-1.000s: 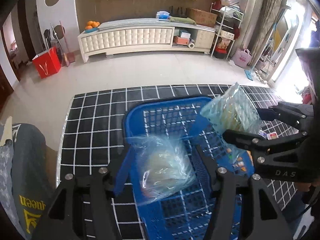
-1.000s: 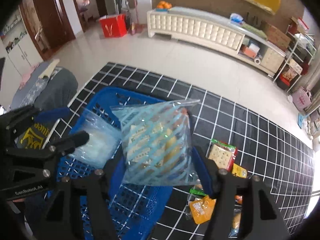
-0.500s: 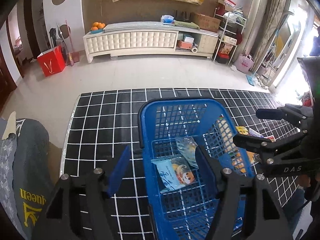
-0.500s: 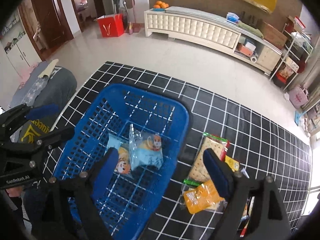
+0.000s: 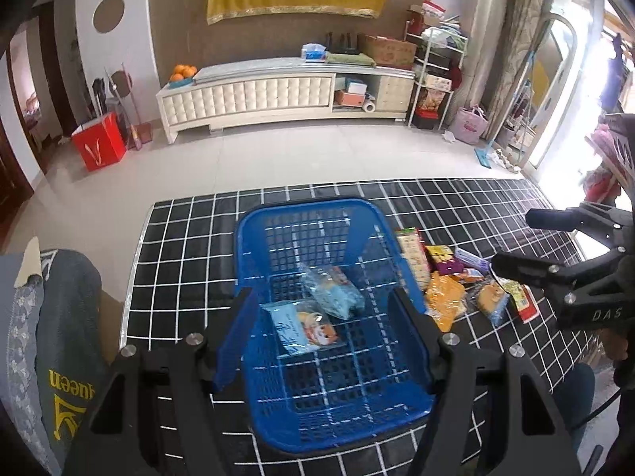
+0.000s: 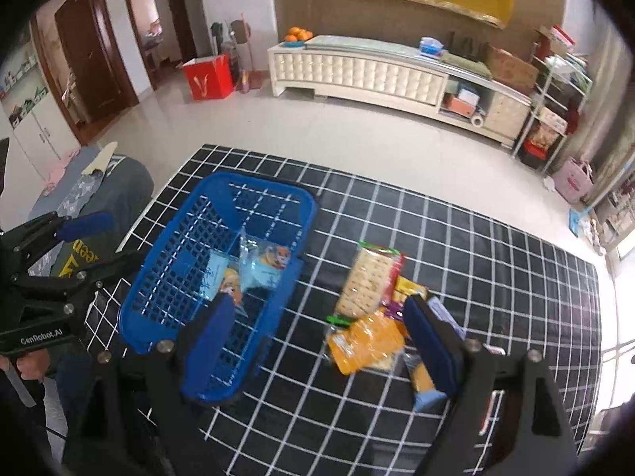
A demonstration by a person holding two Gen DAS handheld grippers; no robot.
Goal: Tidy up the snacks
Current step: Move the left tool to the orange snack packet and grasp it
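Note:
A blue plastic basket (image 5: 301,203) (image 6: 270,182) sits on a black mat with a white grid (image 6: 476,258). Two light-blue snack packets (image 5: 337,291) (image 5: 301,325) lie on its floor, also visible from the right wrist view (image 6: 270,261). My left gripper (image 5: 323,317) hangs open above the basket's near half, holding nothing. My right gripper (image 6: 319,309) is open and empty over the mat between the basket and a loose pile of snacks. In that pile are a cracker pack (image 6: 365,281) and an orange packet (image 6: 365,341) (image 5: 444,301).
A person's grey clothing (image 5: 59,317) lies at the mat's left edge. Bare tiled floor lies beyond the mat. A white cabinet (image 5: 254,95), a red bag (image 5: 99,146) and a shelf rack (image 5: 432,83) stand along the far wall.
Both grippers held clear bags over the basket a second ago. Both are now open and raised, two packets lie in the basket, and the right gripper has swung right toward the pile.

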